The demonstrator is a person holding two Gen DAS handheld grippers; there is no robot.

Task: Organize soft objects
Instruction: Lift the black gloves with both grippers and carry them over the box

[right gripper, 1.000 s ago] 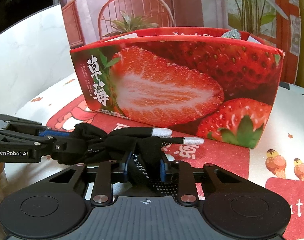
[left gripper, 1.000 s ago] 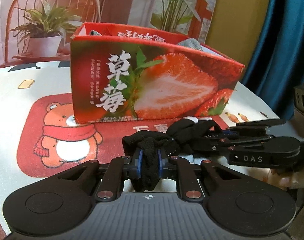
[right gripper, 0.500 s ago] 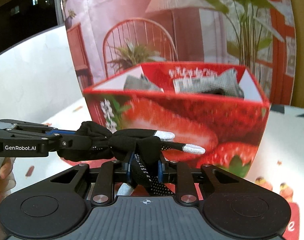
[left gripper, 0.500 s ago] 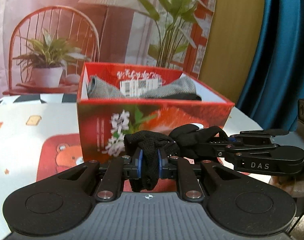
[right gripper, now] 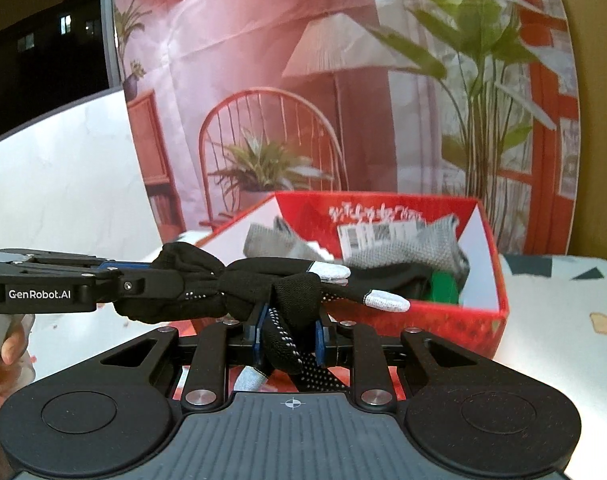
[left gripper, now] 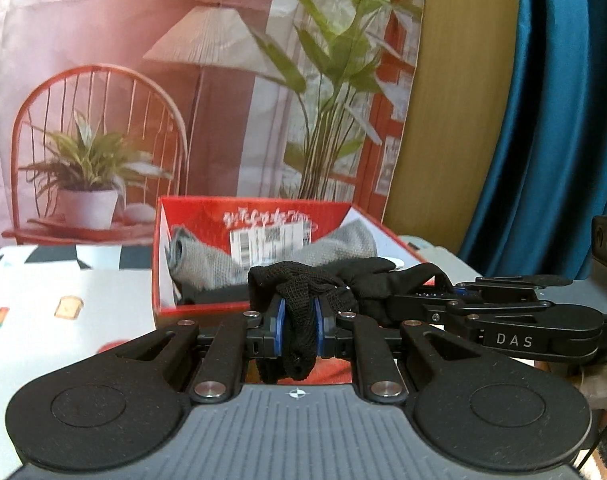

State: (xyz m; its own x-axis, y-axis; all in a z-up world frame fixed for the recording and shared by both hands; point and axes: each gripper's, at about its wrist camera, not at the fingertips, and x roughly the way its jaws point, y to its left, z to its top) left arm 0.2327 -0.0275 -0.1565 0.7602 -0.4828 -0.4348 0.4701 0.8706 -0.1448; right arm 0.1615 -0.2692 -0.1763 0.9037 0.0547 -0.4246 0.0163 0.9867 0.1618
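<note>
Both grippers hold one bundle of black gloves [left gripper: 303,284] with grey fingertips [right gripper: 385,301]. My left gripper [left gripper: 297,330] is shut on its cuff end. My right gripper [right gripper: 289,334] is shut on the dotted palm part. The bundle [right gripper: 263,280] hangs in the air just in front of and above the near rim of the red strawberry box [left gripper: 159,264]. The box [right gripper: 499,280] is open and holds grey knitted gloves [left gripper: 211,260] and dark fabric. Each gripper shows in the other's view, the right one [left gripper: 415,304] from the right, the left one [right gripper: 143,280] from the left.
The box stands on a table [left gripper: 43,312] with a cartoon-print cloth. A printed backdrop [left gripper: 143,80] with a chair, lamp and plants hangs behind it. A blue curtain [left gripper: 543,120] is at the right. A white wall panel [right gripper: 63,180] is at the left.
Both grippers have risen with the black gloves from table level in front of the box to above its near rim. The inside of the box has come into view.
</note>
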